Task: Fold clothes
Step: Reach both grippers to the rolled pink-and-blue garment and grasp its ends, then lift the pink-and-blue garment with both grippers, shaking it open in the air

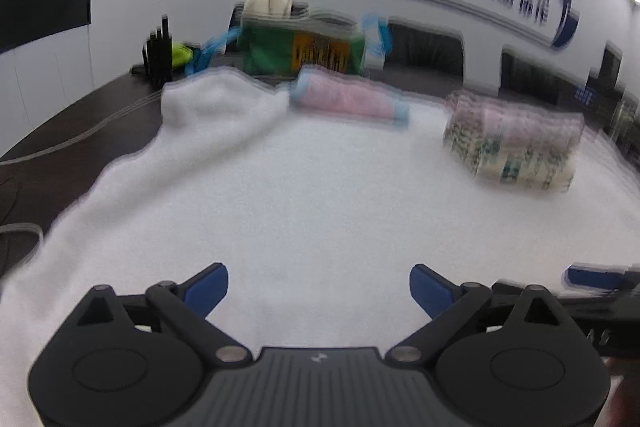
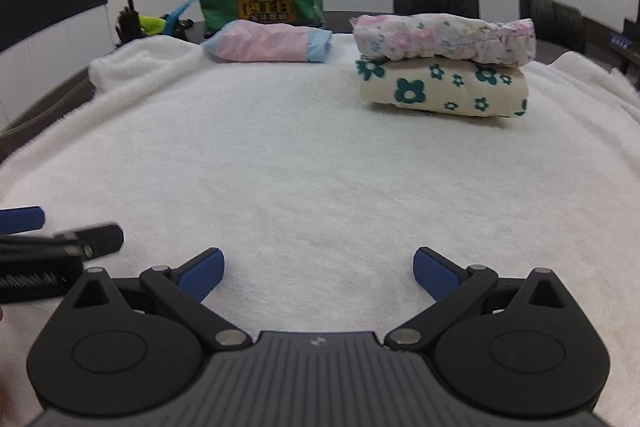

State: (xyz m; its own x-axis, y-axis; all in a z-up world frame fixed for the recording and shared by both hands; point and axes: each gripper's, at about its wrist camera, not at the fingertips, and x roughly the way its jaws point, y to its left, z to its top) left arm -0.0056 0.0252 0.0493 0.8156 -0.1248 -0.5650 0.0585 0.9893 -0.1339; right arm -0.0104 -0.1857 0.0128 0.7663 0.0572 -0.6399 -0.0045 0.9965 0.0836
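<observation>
Mostly white towel (image 2: 304, 163) w/ folded clothes (image 2: 444, 63).

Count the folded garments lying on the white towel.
3. A pink one with blue trim lies at the far side by the green bag. A pale floral one sits stacked on a cream one with green flowers at far right. The bag may hide more.

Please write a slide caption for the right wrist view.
Open right gripper above white towel; two folded floral garments stacked beyond.
</observation>
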